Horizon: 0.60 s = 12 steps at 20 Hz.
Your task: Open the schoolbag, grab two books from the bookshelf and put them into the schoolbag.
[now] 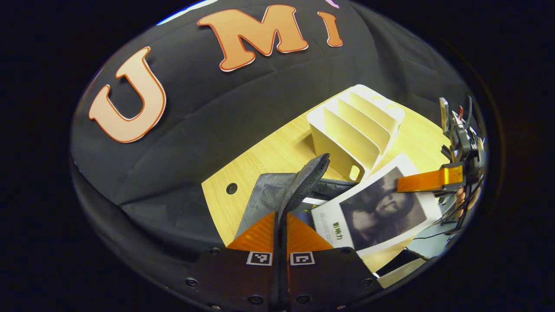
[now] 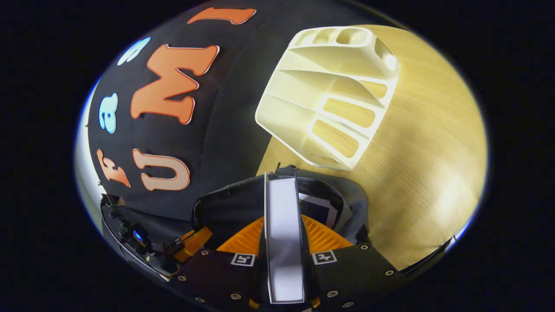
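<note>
My left gripper is shut on the zippered rim of the grey schoolbag, holding that edge up. In the right gripper view the bag gapes open just below my right gripper. That gripper is shut on a book, seen edge-on with its pale pages towards the camera. In the left gripper view the same book shows a portrait cover. It is held at its far edge by the right gripper, and its near corner is at the bag's mouth. A white-edged book lies inside the bag. The white bookshelf has bare slots.
The bookshelf stands on a light wooden table close behind the bag. A round cable hole is in the tabletop near the cloth wall. The left gripper and its hand-held rig sit low on the left of the right gripper view.
</note>
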### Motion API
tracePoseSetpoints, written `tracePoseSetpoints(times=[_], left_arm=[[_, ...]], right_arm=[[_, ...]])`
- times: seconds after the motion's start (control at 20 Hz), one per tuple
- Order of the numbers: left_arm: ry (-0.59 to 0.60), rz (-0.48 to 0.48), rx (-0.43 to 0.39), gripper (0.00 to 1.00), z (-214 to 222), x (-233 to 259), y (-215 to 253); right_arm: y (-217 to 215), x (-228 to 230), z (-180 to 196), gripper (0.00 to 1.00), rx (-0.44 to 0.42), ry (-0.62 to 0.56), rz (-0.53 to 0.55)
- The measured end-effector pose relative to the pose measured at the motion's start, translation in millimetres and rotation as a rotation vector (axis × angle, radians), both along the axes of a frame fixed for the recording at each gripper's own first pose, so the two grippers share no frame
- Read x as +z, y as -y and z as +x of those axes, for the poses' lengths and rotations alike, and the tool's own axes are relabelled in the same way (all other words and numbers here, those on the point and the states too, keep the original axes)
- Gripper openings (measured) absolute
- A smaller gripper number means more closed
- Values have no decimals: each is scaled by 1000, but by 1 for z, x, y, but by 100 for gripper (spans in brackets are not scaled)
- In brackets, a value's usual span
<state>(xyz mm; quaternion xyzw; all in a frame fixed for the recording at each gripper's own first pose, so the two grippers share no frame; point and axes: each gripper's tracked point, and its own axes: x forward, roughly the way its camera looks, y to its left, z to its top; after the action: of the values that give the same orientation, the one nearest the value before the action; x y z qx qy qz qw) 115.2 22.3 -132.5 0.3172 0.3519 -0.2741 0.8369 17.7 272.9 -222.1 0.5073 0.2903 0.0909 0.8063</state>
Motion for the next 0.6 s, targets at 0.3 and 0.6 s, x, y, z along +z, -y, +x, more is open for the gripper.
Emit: tracePoseSetpoints(times=[0.3, 0.6], left_arm=[[28, 37, -56, 1, -5, 7, 10], [43, 68, -103, 1, -11, 4, 20]], right_arm=[[-21, -22, 28, 33, -85, 57, 141], [-64, -38, 61, 33, -98, 55, 121]])
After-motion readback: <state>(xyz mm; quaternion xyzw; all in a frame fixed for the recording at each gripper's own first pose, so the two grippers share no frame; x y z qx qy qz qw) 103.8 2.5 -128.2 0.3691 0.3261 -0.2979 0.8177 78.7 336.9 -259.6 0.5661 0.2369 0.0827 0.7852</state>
